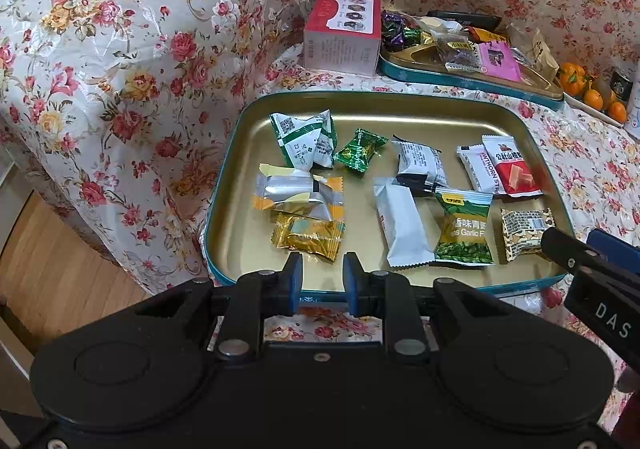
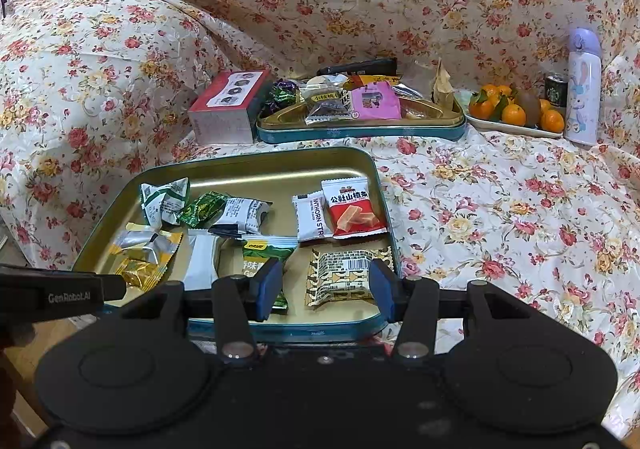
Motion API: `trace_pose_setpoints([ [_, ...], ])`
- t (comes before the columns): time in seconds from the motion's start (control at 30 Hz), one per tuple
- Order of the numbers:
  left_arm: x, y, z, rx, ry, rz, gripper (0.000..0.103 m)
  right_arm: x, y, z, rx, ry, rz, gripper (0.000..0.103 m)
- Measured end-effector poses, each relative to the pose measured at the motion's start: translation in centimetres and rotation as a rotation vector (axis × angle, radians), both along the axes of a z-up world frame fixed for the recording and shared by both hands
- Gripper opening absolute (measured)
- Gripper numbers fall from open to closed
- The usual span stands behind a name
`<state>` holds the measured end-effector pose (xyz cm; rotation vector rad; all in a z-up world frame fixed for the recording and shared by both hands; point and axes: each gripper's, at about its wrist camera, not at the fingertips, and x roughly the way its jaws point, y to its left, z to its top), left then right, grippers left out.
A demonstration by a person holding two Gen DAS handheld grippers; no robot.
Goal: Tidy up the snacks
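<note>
Two gold-lined tins with teal rims sit on a floral cloth. Near tin (image 1: 236,185) holds loose snack packets: green-and-white packet (image 1: 304,141) at far left, green candy (image 1: 360,151) beside it, red hawthorn packet (image 1: 510,169) at far right, green garlic-pea packet (image 1: 464,231) and patterned cream packet (image 2: 346,275) along the near edge. Far tin (image 2: 360,131) holds more snacks, a red-and-white box (image 2: 226,105) just left of it. Left gripper (image 1: 319,271) hovers at the near rim, jaws narrowly parted, nothing between them. Right gripper (image 2: 326,283) is parted wider, fingers either side of the patterned cream packet, pads not seen pressing it.
</note>
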<state>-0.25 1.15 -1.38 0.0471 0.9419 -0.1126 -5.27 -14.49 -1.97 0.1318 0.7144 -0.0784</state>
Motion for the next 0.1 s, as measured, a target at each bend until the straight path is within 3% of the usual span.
trace_pose_setpoints([
  [0.1, 0.02, 0.02, 0.01, 0.000, -0.001, -0.001, 0.031, -0.05, 0.03, -0.05, 0.003, 0.002, -0.001, 0.051],
])
